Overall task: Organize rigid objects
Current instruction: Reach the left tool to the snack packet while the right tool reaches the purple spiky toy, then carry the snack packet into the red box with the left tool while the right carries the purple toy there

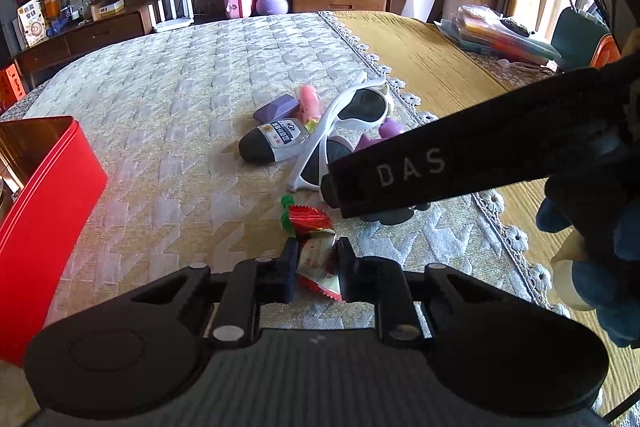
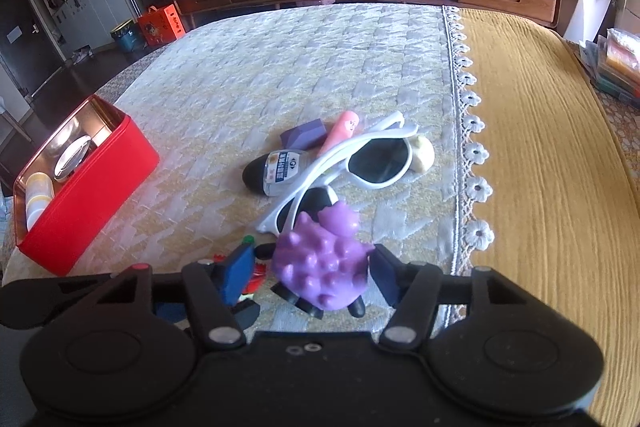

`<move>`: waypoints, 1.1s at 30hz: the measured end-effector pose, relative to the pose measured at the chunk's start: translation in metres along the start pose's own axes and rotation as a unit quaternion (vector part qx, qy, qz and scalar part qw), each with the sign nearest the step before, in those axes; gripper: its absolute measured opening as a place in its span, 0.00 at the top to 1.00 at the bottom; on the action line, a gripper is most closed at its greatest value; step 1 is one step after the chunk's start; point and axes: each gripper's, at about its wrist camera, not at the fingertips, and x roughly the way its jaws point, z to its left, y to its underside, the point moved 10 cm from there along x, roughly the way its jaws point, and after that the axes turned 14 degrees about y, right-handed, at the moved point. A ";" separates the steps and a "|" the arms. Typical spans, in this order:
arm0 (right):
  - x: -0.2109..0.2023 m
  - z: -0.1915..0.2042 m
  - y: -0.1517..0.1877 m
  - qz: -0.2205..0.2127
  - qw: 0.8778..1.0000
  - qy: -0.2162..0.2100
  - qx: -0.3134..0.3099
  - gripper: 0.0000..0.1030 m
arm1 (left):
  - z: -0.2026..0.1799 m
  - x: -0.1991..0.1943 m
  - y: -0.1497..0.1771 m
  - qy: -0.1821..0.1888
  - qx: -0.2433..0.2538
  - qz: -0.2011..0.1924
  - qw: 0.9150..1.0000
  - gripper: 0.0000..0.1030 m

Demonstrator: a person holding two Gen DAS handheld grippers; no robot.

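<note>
1. The left claw [image 1: 318, 269] pinches a red-and-white crinkled snack packet [image 1: 320, 267].
2. The right claw [image 2: 314, 277] stands spread around a spiky purple rubber toy [image 2: 324, 267] on the quilted surface [image 2: 280, 67].
3. White plastic sunglasses [image 2: 372, 163] lie at twelve o'clock of it, and an open red metal tin [image 2: 92, 187] at nine.

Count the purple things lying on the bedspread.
2: a purple block at the far end of the pile, beside the pink tube, and a spiky purple toy nearest, between the right hand-held gripper's fingers. More could be hidden.

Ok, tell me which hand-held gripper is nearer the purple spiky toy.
Right. The right hand-held gripper has the purple spiky toy between its fingers; the left hand-held gripper is off to the side, shut on a red snack packet.
</note>
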 end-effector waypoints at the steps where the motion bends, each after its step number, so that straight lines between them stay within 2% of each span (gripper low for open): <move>1: -0.002 0.000 0.000 -0.001 1.000 0.000 0.000 0.40 | 0.000 -0.002 0.000 0.002 -0.001 0.000 1.000 0.82; 18: -0.042 0.008 0.008 -0.021 1.000 -0.004 -0.014 0.41 | 0.018 -0.048 0.001 0.015 -0.026 -0.006 1.000 0.82; 33: -0.083 0.041 0.004 -0.039 0.997 -0.015 -0.059 0.41 | 0.066 -0.111 -0.012 -0.010 -0.029 -0.031 0.999 0.82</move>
